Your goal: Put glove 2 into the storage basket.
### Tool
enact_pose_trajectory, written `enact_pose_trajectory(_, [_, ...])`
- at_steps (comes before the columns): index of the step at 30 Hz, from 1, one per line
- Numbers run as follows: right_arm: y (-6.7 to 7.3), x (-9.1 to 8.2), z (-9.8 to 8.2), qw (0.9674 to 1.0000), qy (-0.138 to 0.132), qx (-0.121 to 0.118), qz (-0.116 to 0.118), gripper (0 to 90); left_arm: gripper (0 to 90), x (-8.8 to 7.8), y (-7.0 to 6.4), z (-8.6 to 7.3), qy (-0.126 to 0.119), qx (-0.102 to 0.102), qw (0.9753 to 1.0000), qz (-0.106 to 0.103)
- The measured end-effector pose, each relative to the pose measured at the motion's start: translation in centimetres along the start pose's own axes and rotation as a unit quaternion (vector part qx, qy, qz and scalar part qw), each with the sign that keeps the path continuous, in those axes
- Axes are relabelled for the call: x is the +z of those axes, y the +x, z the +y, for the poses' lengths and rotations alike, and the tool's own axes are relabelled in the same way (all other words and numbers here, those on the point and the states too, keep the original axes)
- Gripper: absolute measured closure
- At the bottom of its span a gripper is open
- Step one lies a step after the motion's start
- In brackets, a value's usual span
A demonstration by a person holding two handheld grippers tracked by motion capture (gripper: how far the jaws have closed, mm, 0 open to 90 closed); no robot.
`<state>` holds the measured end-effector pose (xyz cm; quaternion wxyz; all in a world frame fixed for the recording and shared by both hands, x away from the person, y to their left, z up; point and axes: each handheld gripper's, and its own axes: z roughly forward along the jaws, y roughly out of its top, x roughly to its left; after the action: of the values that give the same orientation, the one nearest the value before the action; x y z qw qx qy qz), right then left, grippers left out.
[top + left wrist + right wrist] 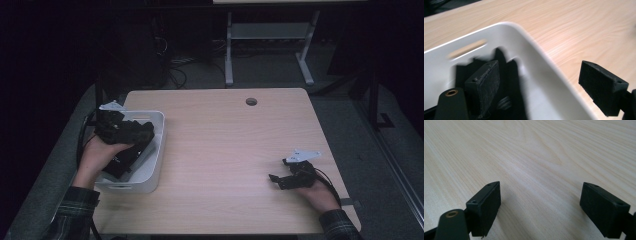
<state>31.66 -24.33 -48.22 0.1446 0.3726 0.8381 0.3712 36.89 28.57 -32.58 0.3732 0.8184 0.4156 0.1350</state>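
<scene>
Dark floor surrounds a pale wooden table [225, 140] in the high view, with the white legs of another desk [229, 50] and loose cables [175, 70] behind it. A round cable hole [251, 101] sits near the table's far edge. A white bin [156, 150] stands at the table's left edge, and black parts [125, 162] lie inside it. The left gripper [131, 131] hangs over the bin's near-left part, held by a hand in a plaid sleeve [75, 205], and it covers much of what lies in the bin. Well apart, at the right near edge, the right gripper [281, 172] rests low over bare wood, its jaws apart, nothing between it and the bin.

Along the left gripper view, the bin's rounded corner wall [544, 72] runs right between the two jaws: one jaw stands inside the bin, the other outside over the wood. The jaws stand wide with nothing clamped. Blurred black parts [509, 82] lie against the wall inside, below a handle slot [467, 48].

Plain wood grain [536, 157] spreads ahead in the right gripper view. Its jaws stand wide apart, with nothing between them.
</scene>
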Motion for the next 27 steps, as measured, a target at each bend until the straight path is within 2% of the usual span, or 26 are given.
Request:
enact_pose_trajectory(4, [0.0, 0.0, 0.0, 1.0000, 0.000, -0.002, 0.001, 16.5, 16.1, 1.3, -2.7, 0.4, -0.012, 0.020, 0.9993, -0.030])
enact_pose_trajectory(8, [0.0, 0.0, 0.0, 1.0000, 0.000, -0.001, 0.001, 16.4, 16.1, 3.0, -5.6, 0.5, -0.017, 0.045, 0.9973, -0.055])
enact_pose_trajectory(13, [0.0, 0.0, 0.0, 1.0000, 0.001, -0.001, 0.001, 16.0, 16.1, 4.8, -8.1, 0.0, -0.025, 0.060, 0.9949, -0.077])
enact_pose_trajectory(16, [0.0, 0.0, 0.0, 1.0000, 0.001, -0.002, 0.002, 15.8, 16.1, 6.1, -9.8, -0.6, -0.030, 0.059, 0.9937, -0.091])
enact_pose_trajectory(20, [0.1, 0.0, 0.0, 1.0000, 0.002, -0.002, 0.002, 15.5, 16.1, 7.7, -11.4, -1.7, -0.016, 0.081, 0.9915, -0.100])
enact_pose_trajectory(27, [0.1, 0.0, 0.0, 1.0000, 0.002, -0.003, 0.002, 15.5, 16.1, 10.6, -13.0, -4.0, 0.011, 0.093, 0.9889, -0.116])
